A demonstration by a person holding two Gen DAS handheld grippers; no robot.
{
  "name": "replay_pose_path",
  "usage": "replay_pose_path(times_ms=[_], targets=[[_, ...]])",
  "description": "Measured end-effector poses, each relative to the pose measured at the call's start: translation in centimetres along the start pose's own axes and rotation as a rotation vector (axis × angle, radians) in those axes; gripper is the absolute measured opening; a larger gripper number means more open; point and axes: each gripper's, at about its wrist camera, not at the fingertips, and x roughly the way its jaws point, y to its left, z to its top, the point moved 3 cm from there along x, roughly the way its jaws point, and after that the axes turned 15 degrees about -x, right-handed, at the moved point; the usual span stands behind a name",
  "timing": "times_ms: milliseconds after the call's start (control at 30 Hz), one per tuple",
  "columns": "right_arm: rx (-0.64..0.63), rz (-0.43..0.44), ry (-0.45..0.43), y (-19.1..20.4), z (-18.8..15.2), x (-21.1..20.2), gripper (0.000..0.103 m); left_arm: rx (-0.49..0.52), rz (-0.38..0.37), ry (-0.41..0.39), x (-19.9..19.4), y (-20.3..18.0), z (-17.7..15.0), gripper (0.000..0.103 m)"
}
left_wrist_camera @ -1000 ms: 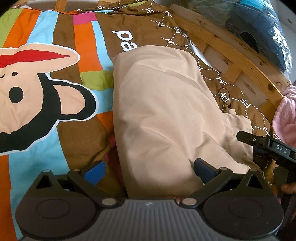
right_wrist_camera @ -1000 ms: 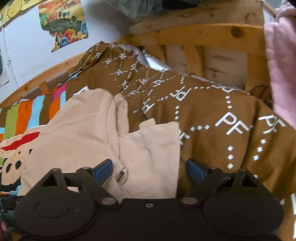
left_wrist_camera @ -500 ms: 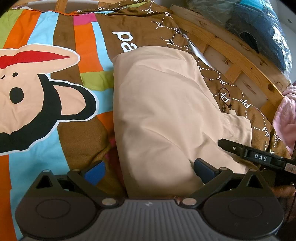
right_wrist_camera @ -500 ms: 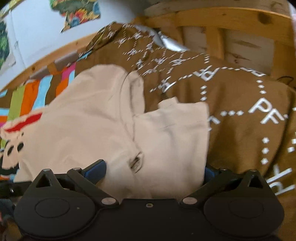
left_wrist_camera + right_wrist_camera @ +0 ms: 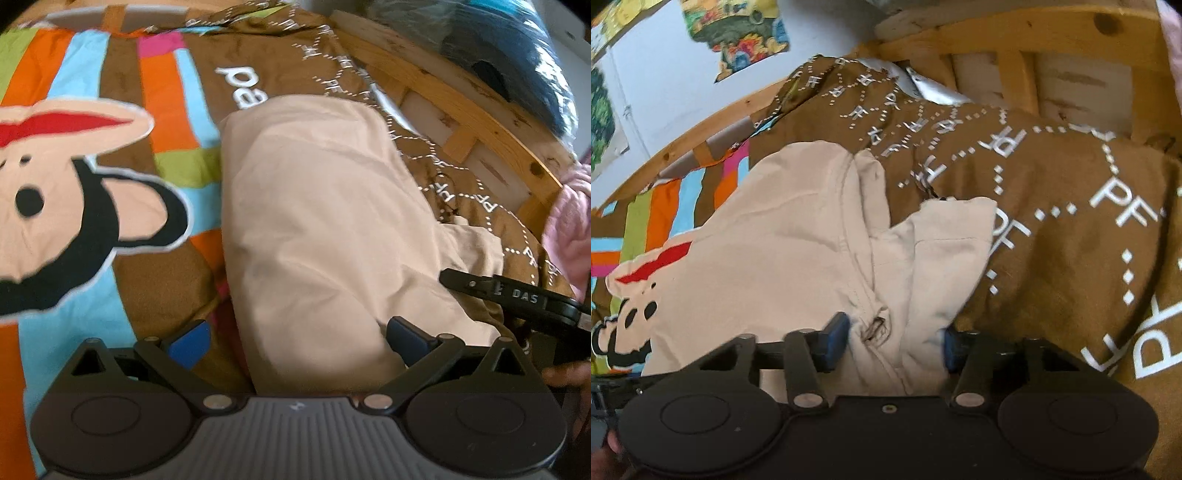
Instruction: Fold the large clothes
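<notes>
A beige garment (image 5: pixel 325 221) lies folded lengthwise on a bed, over a colourful monkey-print blanket (image 5: pixel 74 206). My left gripper (image 5: pixel 295 341) is open at the garment's near end, and the cloth's left edge sits between its blue fingers. In the right wrist view, a loose beige flap (image 5: pixel 945 251) lies beside the main fold (image 5: pixel 783 240). My right gripper (image 5: pixel 894 341) is closing around the near edge there. Bunched cloth fills the gap between its jaws, and the pads are not seen clamping it. The right tool's black body (image 5: pixel 517 295) shows at the garment's right side.
A brown quilt with white "PF" lettering (image 5: pixel 1071 229) is heaped to the right of the garment. A wooden bed rail (image 5: pixel 461 110) runs behind it, with a pink cloth (image 5: pixel 569 229) at the far right. Posters (image 5: pixel 738 37) hang on the wall. A hand (image 5: pixel 569 376) holds the right tool.
The right gripper pushed forward onto the beige flap, and its jaws went from wide to about half as wide around the cloth. The left gripper has stayed put and open.
</notes>
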Motion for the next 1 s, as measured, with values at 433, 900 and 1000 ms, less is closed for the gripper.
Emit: replay_pose_path(times_ms=[433, 900, 1000], targets=[[0.066, 0.045, -0.018, -0.4, -0.7, 0.4, 0.05, -0.162, -0.199, 0.032, 3.5, 4.2, 9.5, 0.1], [0.105, 0.084, -0.052, -0.4, -1.1, 1.3, 0.057, -0.111, -0.148, 0.12, 5.9, 1.8, 9.5, 0.075], [0.092, 0.076, -0.045, -0.3, -1.0, 1.1, 0.047, -0.006, -0.113, 0.052, 4.2, -0.1, 8.8, 0.07]])
